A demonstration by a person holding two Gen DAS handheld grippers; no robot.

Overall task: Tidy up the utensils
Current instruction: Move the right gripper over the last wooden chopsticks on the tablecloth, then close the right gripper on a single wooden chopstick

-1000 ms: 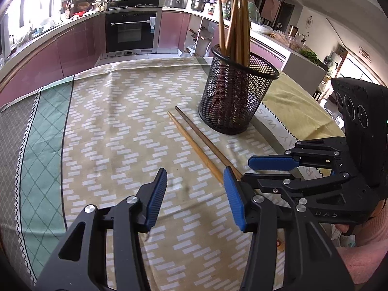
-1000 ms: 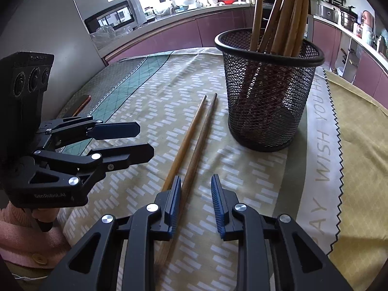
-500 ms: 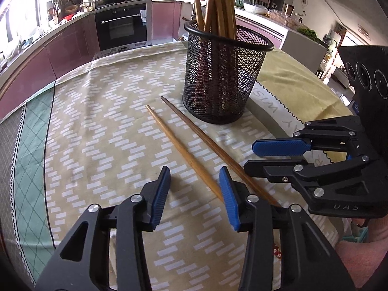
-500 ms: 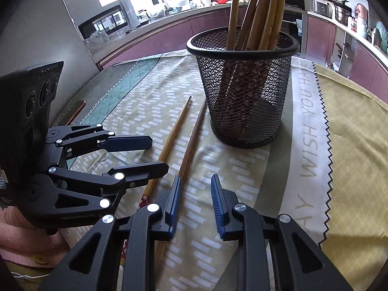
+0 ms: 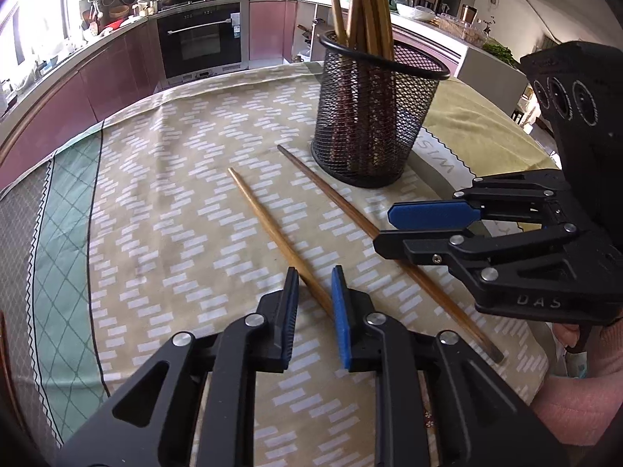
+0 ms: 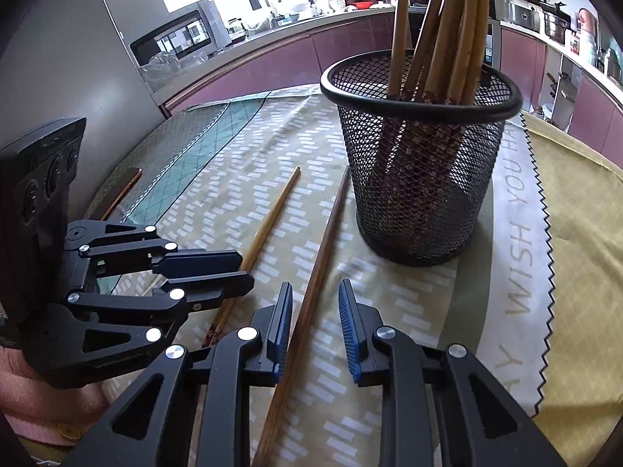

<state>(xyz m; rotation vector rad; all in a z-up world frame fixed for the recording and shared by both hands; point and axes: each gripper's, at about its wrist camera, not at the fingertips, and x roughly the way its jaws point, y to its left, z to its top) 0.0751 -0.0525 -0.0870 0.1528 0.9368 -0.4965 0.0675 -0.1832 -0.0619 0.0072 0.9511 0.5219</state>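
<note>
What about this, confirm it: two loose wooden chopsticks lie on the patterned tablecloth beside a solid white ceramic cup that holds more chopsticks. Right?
Not quite. The holder is a black wire-mesh cup, not solid white ceramic; the right wrist view shows its open mesh clearly. The rest stands: two loose wooden chopsticks lie on the patterned tablecloth beside it, and more chopsticks stand inside.

Left tool (image 5: 314, 272) jaws just narrowed around lighter chopstick (image 5: 272, 229), not clamped
</note>
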